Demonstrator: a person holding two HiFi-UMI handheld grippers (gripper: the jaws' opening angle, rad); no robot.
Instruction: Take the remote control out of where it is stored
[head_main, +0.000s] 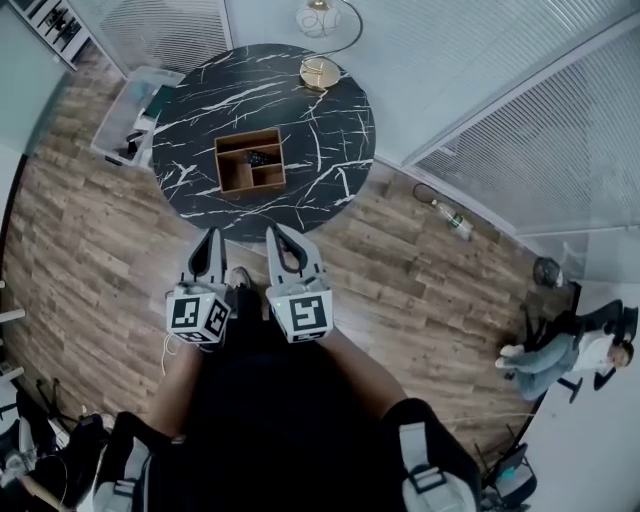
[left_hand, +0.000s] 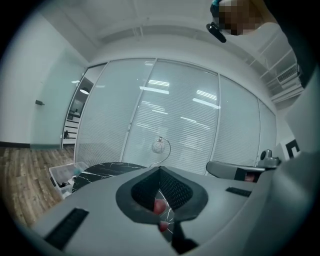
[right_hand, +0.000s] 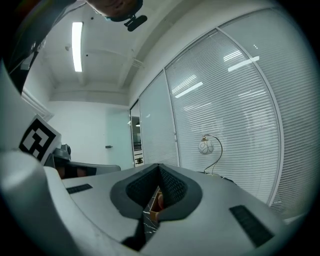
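The left gripper (head_main: 212, 235) is held on the near side of the round marble table (head_main: 330, 110), its jaws pressed together on nothing. Just to its right, the right gripper (head_main: 276, 232) is likewise closed and empty. The dark remote control (head_main: 258, 157) lies in the far compartment of the wooden box (head_main: 240, 180) at the table's middle, well apart from both.

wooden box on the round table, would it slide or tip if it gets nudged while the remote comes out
Probably slides rather than tips: the wooden box looks low and wide, sitting flat on the table, whose marbled top looks smooth. With only the dark remote visible inside, it is likely light, so a snag could drag it.
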